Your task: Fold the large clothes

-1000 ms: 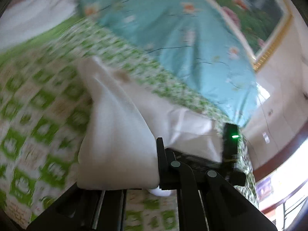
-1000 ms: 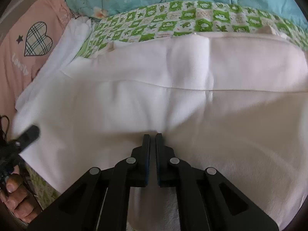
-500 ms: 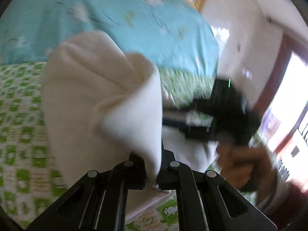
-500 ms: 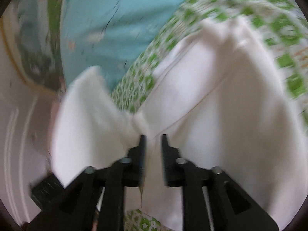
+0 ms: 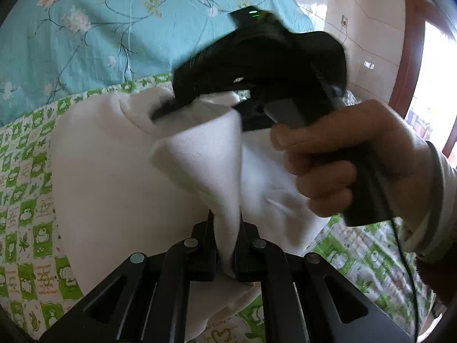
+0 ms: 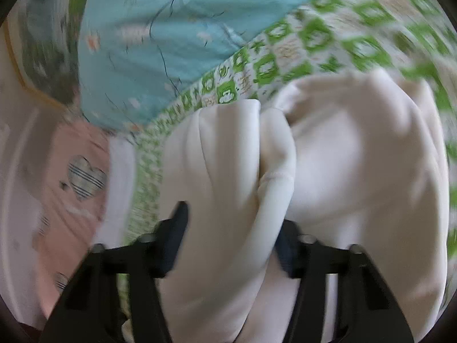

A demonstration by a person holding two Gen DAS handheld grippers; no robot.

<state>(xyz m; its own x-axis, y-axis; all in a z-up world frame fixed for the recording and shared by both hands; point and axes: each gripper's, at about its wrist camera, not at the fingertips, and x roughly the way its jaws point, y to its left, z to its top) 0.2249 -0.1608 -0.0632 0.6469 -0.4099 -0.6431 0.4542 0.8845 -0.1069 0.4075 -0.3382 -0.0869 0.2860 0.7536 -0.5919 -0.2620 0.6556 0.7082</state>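
Observation:
A large white garment (image 5: 114, 185) lies bunched on the bed. My left gripper (image 5: 225, 243) is shut on a raised fold of it, which stands up as a cone between the pads. My right gripper (image 6: 231, 228) points at the same bunch. Its jaws stand apart and are closing, with a thick rolled hem (image 6: 274, 177) of the garment between them. In the left wrist view a hand (image 5: 357, 165) holds the right gripper's black handle just beyond my left fingers, its tips buried in the cloth.
A green-and-white checked sheet (image 5: 22, 200) covers the bed. A turquoise floral quilt (image 5: 100, 28) lies behind the garment. A pink garment with a heart patch (image 6: 74, 171) sits at the left. A wall and a wooden door frame (image 5: 411, 57) are at the right.
My left gripper swung its fold across toward the right gripper, which now fills its view. The right gripper went from shut to jaws apart and rolled, with a thick fold now between them.

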